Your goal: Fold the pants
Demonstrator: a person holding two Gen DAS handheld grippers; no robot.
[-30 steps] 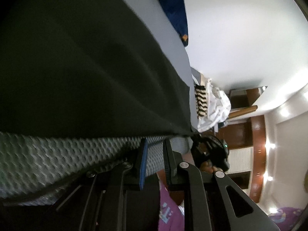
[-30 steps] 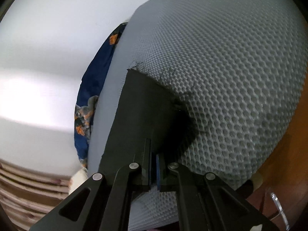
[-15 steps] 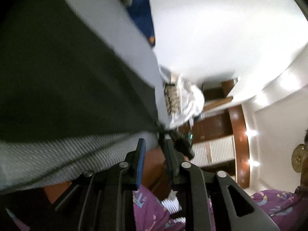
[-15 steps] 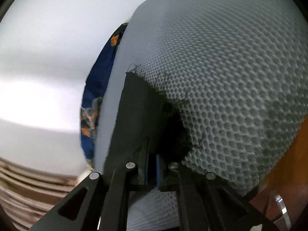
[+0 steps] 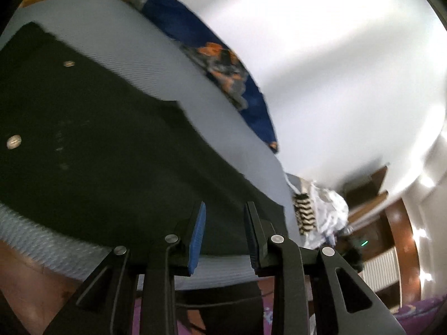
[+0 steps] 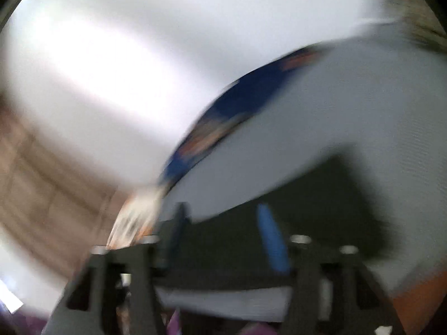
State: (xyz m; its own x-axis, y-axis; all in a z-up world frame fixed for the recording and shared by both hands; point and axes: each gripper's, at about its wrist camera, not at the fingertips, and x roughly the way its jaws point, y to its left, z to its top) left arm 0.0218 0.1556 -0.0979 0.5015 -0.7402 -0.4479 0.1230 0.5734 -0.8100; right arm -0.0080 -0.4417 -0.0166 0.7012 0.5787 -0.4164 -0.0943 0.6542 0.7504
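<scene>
The black pants lie flat on a grey mesh mat, with two metal buttons showing at the left. My left gripper is open and empty, just above the near edge of the pants. In the blurred right wrist view the pants lie on the same mat. My right gripper is open wide and empty, over the pants' near edge.
A blue and orange patterned cloth lies along the mat's far edge by the white wall. A heap of white and striped laundry sits beyond the mat's right end. Brown wooden furniture stands at the far right.
My right gripper has let go of the pants' corner, opened wide and swung away fast. My left gripper has opened wider and pulled back, so more of the pants shows.
</scene>
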